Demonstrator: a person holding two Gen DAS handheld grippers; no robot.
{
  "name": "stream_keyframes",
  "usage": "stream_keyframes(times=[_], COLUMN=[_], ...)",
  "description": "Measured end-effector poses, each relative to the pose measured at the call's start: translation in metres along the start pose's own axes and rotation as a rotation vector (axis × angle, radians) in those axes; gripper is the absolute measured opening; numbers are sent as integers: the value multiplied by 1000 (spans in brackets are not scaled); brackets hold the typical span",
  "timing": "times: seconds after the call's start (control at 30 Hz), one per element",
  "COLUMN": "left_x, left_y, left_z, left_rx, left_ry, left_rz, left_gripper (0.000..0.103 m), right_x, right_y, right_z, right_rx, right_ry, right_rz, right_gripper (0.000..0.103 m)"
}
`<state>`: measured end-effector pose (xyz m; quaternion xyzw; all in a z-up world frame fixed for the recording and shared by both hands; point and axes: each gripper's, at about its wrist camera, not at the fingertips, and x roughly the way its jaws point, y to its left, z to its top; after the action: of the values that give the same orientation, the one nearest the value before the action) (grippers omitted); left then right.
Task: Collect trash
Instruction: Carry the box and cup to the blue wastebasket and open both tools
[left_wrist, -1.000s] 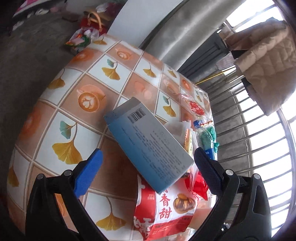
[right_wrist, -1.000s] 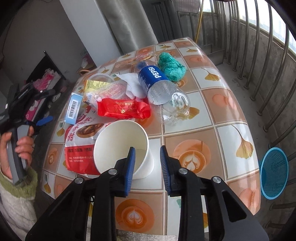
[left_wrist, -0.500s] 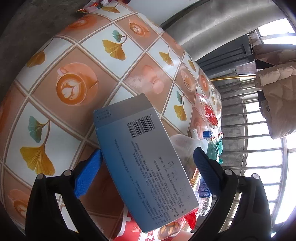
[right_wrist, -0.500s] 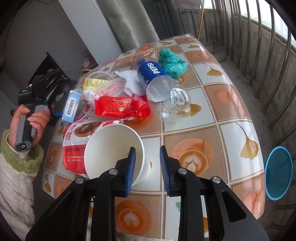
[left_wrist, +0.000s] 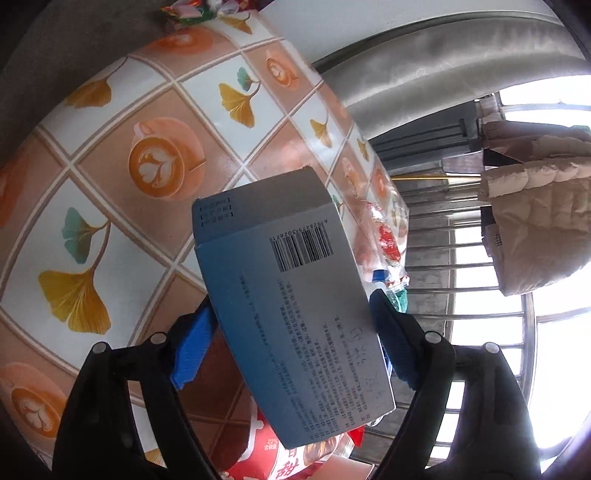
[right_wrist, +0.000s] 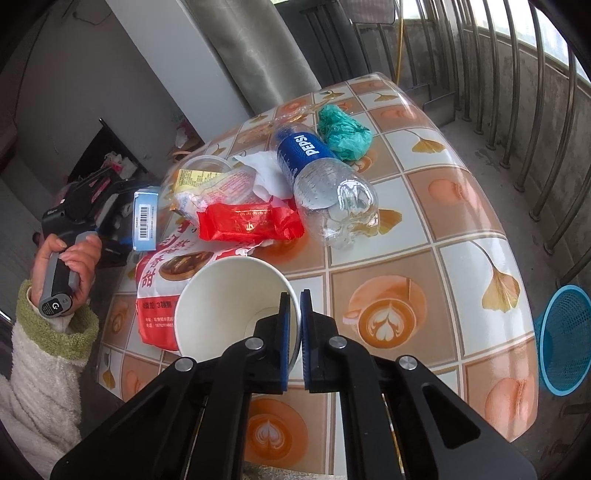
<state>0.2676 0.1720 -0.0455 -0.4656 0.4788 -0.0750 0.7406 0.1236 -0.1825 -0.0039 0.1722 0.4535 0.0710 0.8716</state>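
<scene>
Littered surface (right_wrist: 424, 236) — left claw (left_wrist: 291, 339) closing astride the box (left_wrist: 295, 314), long axis running forward; right claw (right_wrist: 294, 339) clamped on cup (right_wrist: 229, 302) rim.

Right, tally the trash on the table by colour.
Blue: 2, box, Pepsi bottle
Red: 2, wrapper, snack bag
White: 2, paper cup, tissue
Green: 1, crumpled bag
Total: 7

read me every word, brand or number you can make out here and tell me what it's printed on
"PEPSI": blue label of the plastic bottle.
"G": butt of the left gripper's handle.
Blue box: barcode and fine print, too small to read.
Red snack bag and red wrapper: Chinese print, not legible.
</scene>
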Motion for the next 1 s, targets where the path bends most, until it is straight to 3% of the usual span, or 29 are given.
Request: stream_keyframes(times=[0.17,0.27,0.37,0.47,0.6,0.8,1.0], left_x=[-43,-76,-90,-92,-72,-13,59], left_y=[-20,-40,-62,-87,-128,-189,-244], left_z=[-16,-34,-54,-78,-119,-201,-295], left_rx=[88,194,290,384,502,707,889], left_ry=[-82,-139,-143,-87,14,190,378], left_rz=[-40,-55,-63,-111,-184,-245,-228], left_gripper=[76,76,76,76,76,76,76], right_x=[-10,-20,-35,-53,-82,-131,-170], right_y=[-4,-6,-12,-26,-50,-111,-189], right_z=[-5,-8,-13,-19,-30,-57,-100], right_rx=[21,27,52,105,162,315,549], right_ry=[-19,-37,-63,-92,-152,-245,-324], right_rz=[43,48,77,123,73,-74,-254], right_gripper=[5,5,5,5,5,5,5])
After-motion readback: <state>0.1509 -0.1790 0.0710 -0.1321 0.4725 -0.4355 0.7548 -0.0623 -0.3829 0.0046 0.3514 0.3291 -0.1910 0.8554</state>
